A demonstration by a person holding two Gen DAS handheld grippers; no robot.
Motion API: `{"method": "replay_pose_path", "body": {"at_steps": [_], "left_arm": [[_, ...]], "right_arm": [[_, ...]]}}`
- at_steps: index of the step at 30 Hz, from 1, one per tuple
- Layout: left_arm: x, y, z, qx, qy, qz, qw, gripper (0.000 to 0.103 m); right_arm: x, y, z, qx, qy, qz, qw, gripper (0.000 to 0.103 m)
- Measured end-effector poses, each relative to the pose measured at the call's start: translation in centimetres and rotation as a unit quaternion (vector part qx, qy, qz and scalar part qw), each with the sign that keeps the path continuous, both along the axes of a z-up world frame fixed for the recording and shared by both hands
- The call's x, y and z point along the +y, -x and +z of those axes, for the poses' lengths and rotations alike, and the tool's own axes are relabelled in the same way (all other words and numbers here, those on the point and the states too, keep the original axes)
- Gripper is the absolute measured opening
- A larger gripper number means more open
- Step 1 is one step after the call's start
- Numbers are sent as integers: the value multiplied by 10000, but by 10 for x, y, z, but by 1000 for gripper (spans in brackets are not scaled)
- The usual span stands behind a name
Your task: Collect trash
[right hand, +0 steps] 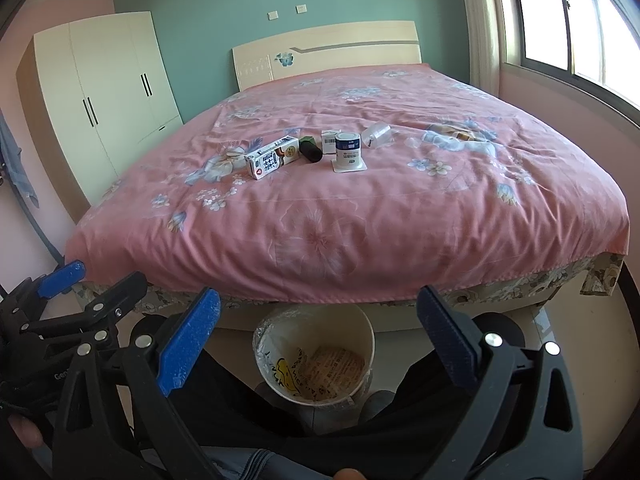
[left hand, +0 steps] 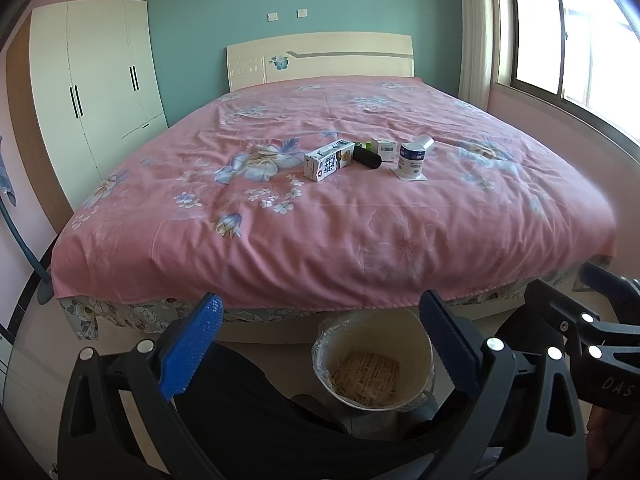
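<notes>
1. I see the bed (left hand: 320,216) filling mid-frame.
2. Bin (left hand: 416,360) sits upright at bottom centre, mouth facing up.
3. My left gripper (left hand: 320,320) and right gripper (right hand: 318,318) are both spread wide, holding nothing.
4. Milk carton (left hand: 329,160) lies flat at frame centre, long axis running lower left to upper right.
5. Yogurt cup (left hand: 412,158) stands inverted just right of it.

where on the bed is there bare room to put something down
Bare patches: the bedspread between the milk carton and the foot edge, and the stretch behind the cluster up to the headboard. Crowded: carton, black cylinder, small box, yogurt cup.
</notes>
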State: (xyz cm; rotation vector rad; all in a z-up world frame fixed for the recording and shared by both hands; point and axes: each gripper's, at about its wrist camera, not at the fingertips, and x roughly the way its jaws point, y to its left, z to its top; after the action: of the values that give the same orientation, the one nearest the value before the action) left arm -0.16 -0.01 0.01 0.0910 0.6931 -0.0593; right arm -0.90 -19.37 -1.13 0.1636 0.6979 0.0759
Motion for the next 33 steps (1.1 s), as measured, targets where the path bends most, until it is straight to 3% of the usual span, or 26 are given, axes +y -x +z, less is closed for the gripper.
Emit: {"method": "replay_pose_path", "body": {"at_steps": [33], "left_arm": [[-6,0,4,-55,-26,-55,10000,100]], "right_arm": [[3,0,2,-26,33,47,10000,97]]}}
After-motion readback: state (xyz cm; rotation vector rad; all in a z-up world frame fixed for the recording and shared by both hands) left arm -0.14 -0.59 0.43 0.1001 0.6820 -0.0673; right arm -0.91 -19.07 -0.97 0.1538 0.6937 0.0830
